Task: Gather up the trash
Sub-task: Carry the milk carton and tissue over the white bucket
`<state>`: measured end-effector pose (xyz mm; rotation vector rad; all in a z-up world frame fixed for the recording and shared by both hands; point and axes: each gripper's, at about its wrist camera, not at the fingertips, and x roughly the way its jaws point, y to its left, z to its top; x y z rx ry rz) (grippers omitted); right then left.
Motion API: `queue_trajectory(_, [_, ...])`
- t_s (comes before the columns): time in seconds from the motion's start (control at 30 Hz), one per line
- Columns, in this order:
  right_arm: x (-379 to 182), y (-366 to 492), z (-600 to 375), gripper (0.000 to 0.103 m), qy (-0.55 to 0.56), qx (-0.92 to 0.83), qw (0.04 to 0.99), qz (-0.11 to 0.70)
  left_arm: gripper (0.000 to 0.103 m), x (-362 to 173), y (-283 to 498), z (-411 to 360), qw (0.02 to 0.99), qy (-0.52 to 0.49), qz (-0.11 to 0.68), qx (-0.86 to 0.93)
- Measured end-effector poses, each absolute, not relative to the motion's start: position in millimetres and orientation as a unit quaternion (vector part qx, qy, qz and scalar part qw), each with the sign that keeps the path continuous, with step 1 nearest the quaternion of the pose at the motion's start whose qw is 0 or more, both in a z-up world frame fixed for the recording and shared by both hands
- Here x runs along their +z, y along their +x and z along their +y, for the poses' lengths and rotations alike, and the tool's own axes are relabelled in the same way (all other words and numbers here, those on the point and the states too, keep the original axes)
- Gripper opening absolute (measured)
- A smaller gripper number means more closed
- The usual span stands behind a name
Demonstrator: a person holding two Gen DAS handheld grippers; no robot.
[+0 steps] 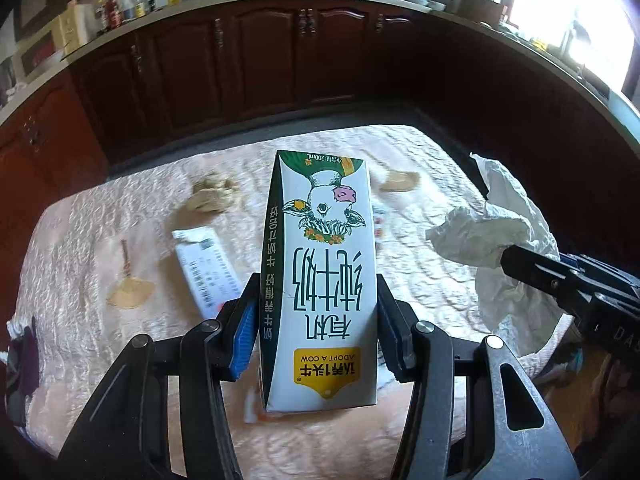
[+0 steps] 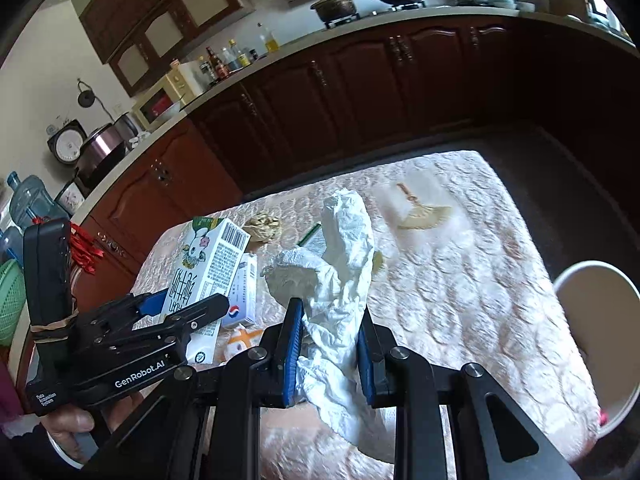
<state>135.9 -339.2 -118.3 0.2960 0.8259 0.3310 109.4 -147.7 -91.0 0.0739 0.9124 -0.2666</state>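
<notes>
- L gripper (image 1: 316, 320) squeezes a milk box (image 1: 320, 280) w/ both fingers, one on each narrow side, near the middle. Box is up off the table (image 1: 80, 240), print upside down in the L view.
- R gripper (image 2: 330, 344) pinches a tissue (image 2: 340, 264). Blue pads press its twisted middle; ends stick out above & below.
- Milk box: stiff card, flat faces, sharp edges, smooth & a bit shiny. Prob. light & empty, but can't tell from here. Squeeze too hard & the walls may cave in. Best hold: across the narrow sides, as now.
- Tissue: soft, thin, crumpled, white. Very light. Won't slip much, but a loose end could tear or flop out. Best to pinch the thick bunched part.
- Table has a pale pink quilted cloth, bumpy w/ round stitch marks.
- Also on the cloth: a flat white pack (image 1: 204, 268) w/ small print, just beside the milk box in the L view; a tan paper ball (image 1: 210, 196); a little broom-shaped thing (image 1: 130, 284), tan, flat.
- A white cup (image 2: 596, 344) sits at the R edge of the R view, round rim, looks like paper. May be where trash goes, but that's a guess.
- Dark red-brown wood cabinets behind, pots on the stove up top.
</notes>
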Motion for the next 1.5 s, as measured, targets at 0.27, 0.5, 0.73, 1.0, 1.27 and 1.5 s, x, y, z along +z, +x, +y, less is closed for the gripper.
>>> queue_trajectory(0.27, [-118,114,-384,0.023,0.168,0.121,0.896,0.392,0.050,-88,105,-195,0.885,0.056,0.434,-0.161])
queue_trajectory(0.5, [-120,95,-421,0.023,0.184,0.085,0.899,0.387,0.050,-87,102,-233,0.881,0.074,0.428,-0.189])
queue_trajectory(0.73, [-122,78,-456,0.023,0.202,0.048,0.900,0.382,0.050,-87,99,-275,0.873,0.092,0.426,-0.219])
queue_trajectory(1.0, [-127,62,-496,0.023,0.221,0.002,0.898,0.380,0.050,-91,99,-318,0.858,0.106,0.433,-0.256])
queue_trajectory(1.27, [-141,52,-535,0.023,0.235,-0.046,0.891,0.386,0.050,-96,107,-363,0.843,0.113,0.440,-0.286])
queue_trajectory(1.5, [-155,47,-565,0.023,0.246,-0.083,0.880,0.397,0.050,-104,118,-398,0.824,0.095,0.458,-0.321])
